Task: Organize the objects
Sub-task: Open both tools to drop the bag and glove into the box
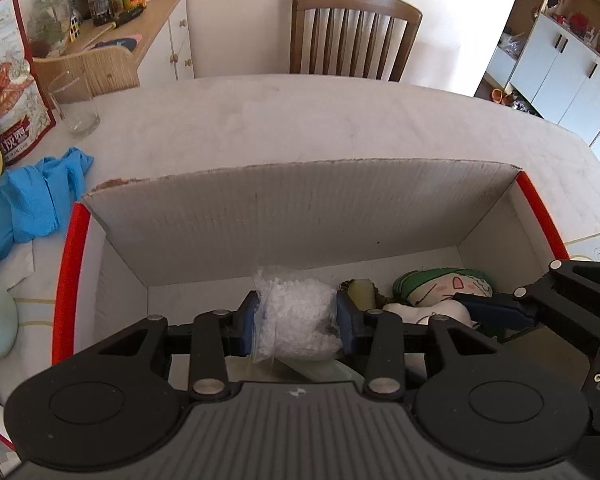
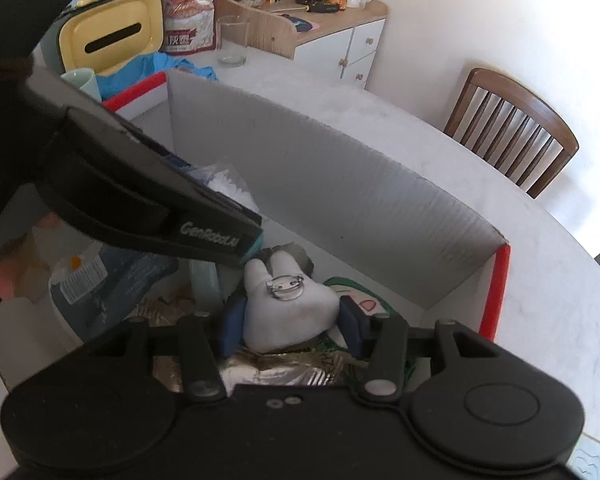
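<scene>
Lowering into the box point(image 1: 300, 216), we clench the bag point(image 1: 296, 320) in our left claw point(image 1: 296, 322) and the tooth plush point(image 2: 290, 308) in our right claw point(image 2: 290, 320) (floor just beneath both)

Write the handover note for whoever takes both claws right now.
Left claw: shut on the clear bag of white bits, low inside the cardboard box.
Right claw: shut on the white tooth-shaped plush, also inside the box.
Done: green-capped face plush already lies in the box.
Left: release both; blue cloth and glass are on the table.
</scene>
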Action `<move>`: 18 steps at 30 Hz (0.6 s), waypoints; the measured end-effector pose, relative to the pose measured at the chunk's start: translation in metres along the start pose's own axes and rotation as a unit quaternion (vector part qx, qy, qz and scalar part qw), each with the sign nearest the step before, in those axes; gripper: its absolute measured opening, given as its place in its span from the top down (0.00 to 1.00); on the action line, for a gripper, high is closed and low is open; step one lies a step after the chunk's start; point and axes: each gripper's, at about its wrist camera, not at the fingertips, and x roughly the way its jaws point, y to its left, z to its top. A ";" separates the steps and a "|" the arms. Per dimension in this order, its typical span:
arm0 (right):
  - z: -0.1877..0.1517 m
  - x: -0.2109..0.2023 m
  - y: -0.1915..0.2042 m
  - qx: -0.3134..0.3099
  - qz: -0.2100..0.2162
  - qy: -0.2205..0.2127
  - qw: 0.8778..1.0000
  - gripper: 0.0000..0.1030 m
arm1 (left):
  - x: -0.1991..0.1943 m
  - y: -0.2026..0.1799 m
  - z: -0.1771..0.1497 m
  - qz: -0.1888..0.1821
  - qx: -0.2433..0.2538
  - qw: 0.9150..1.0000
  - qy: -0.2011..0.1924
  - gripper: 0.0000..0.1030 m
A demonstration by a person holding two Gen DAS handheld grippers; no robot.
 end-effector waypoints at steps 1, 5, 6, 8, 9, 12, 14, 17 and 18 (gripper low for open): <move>0.000 0.001 0.000 0.000 0.003 0.001 1.000 0.52 | 0.000 0.001 0.000 0.000 -0.003 1.000 0.000 0.62; 0.000 -0.001 -0.003 0.002 0.010 0.003 1.000 0.50 | -0.002 0.003 -0.001 0.000 -0.010 1.000 -0.002 0.61; 0.000 -0.002 -0.004 0.004 0.011 0.002 1.000 0.49 | -0.003 0.003 -0.002 0.001 -0.011 1.000 -0.002 0.60; -0.001 -0.005 -0.008 0.008 0.013 -0.002 1.000 0.48 | -0.006 0.004 -0.002 0.003 -0.015 1.000 -0.007 0.54; -0.001 -0.007 -0.009 0.011 0.015 -0.004 1.000 0.48 | -0.008 0.004 -0.002 0.008 -0.016 1.000 -0.012 0.49; -0.002 -0.015 -0.015 0.021 0.026 -0.015 0.999 0.47 | -0.016 0.002 -0.004 0.018 -0.015 0.999 -0.028 0.42; -0.003 -0.021 -0.018 0.027 0.032 -0.022 0.999 0.43 | -0.021 0.001 -0.005 0.018 -0.014 0.999 -0.033 0.42; -0.006 -0.033 -0.022 0.034 0.042 -0.035 0.998 0.40 | -0.030 -0.001 -0.008 0.023 -0.012 0.999 -0.042 0.41; -0.007 -0.037 -0.023 0.035 0.044 -0.038 0.998 0.40 | -0.034 -0.002 -0.009 0.025 -0.012 0.999 -0.046 0.40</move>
